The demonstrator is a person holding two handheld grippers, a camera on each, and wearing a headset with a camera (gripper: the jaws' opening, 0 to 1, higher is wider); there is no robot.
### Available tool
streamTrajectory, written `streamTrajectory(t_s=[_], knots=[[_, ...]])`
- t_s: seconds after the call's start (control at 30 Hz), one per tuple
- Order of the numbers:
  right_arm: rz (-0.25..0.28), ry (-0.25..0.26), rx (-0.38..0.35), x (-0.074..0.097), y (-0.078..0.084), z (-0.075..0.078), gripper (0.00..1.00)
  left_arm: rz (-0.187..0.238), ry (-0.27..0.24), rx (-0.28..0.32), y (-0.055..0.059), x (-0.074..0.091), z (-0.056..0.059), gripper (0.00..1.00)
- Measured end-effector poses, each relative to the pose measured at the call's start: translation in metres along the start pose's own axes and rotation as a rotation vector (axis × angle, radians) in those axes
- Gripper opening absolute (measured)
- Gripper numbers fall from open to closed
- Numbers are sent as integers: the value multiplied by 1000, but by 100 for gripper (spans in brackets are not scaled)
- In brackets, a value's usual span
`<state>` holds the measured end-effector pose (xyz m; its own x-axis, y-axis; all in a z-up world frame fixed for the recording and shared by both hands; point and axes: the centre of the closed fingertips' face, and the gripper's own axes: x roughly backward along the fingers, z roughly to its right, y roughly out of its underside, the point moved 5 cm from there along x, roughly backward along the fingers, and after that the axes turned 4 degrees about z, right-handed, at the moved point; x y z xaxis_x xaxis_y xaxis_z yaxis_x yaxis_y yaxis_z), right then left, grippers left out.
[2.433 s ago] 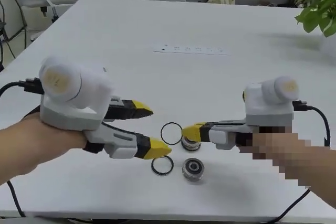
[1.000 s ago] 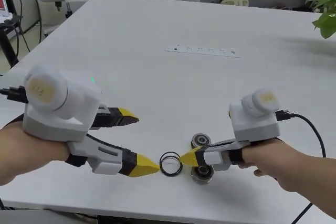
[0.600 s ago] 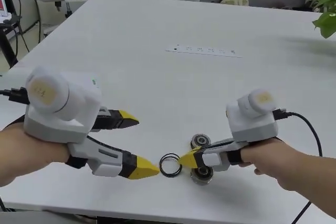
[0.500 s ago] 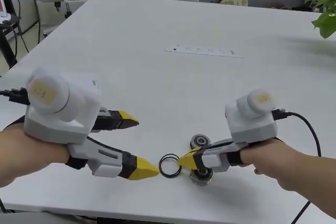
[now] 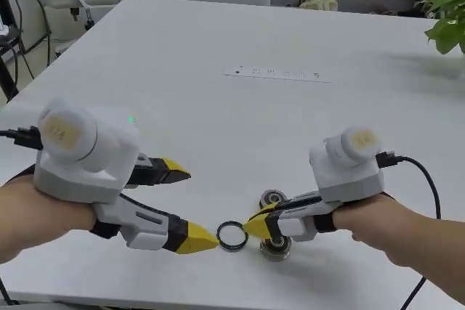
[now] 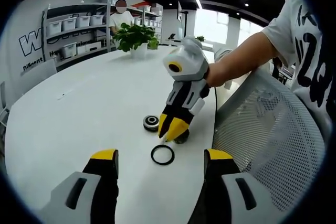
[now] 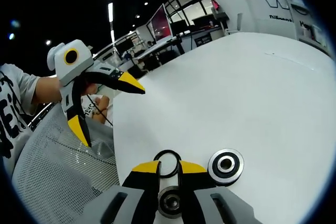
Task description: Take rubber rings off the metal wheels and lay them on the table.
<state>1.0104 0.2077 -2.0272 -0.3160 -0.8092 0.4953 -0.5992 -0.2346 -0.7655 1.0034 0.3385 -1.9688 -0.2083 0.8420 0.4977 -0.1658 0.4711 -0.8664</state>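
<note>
your right gripper (image 5: 251, 224) hovers low over the table (image 5: 254, 121) with its yellow-tipped jaws drawn close. only a narrow slit is left between them, and nothing is caught in it. in the right gripper view that slit points straight at the rubber ring (image 7: 167, 162), which lies flat on the white top just beyond the tips. whether the tips touch it, you cannot tell.

your left gripper (image 5: 192, 205) comes in from the other side with its jaws spread wide and empty. its lower tip is just beside the ring and its upper tip is raised well clear of the table. in the left gripper view the ring sits beyond and between those spread jaws, with the right gripper's tips just behind it.

the near metal wheel (image 5: 276, 246) lies flat on the table, partly under your right gripper and close to the ring. the far metal wheel (image 5: 272, 199) lies free just beyond it, also flat. farther up the table a white power strip (image 5: 270, 73) lies well apart from the work, and a leafy plant (image 5: 447, 27) shows at the right edge.
</note>
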Motion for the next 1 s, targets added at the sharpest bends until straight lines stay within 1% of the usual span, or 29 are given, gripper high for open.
streamTrajectory(t_s=[0.2,0.33,0.43,0.67,0.73,1.0], knots=[[70,27,-6,9,-10,6,12,3,-1,0,-3,-1,-2,63],[102,40,-1,14,-14,10,13,5,-4,-1,-6,-4,-5,63],[131,61,9,19,-16,13,14,7,-5,4,-9,-7,-7,63],[172,106,10,29,-18,23,16,14,-13,9,-13,-13,-13,63],[186,123,10,34,-19,28,16,16,-11,13,-14,-16,-14,62],[219,186,7,48,-15,43,18,18,-13,20,-19,-28,-19,62]])
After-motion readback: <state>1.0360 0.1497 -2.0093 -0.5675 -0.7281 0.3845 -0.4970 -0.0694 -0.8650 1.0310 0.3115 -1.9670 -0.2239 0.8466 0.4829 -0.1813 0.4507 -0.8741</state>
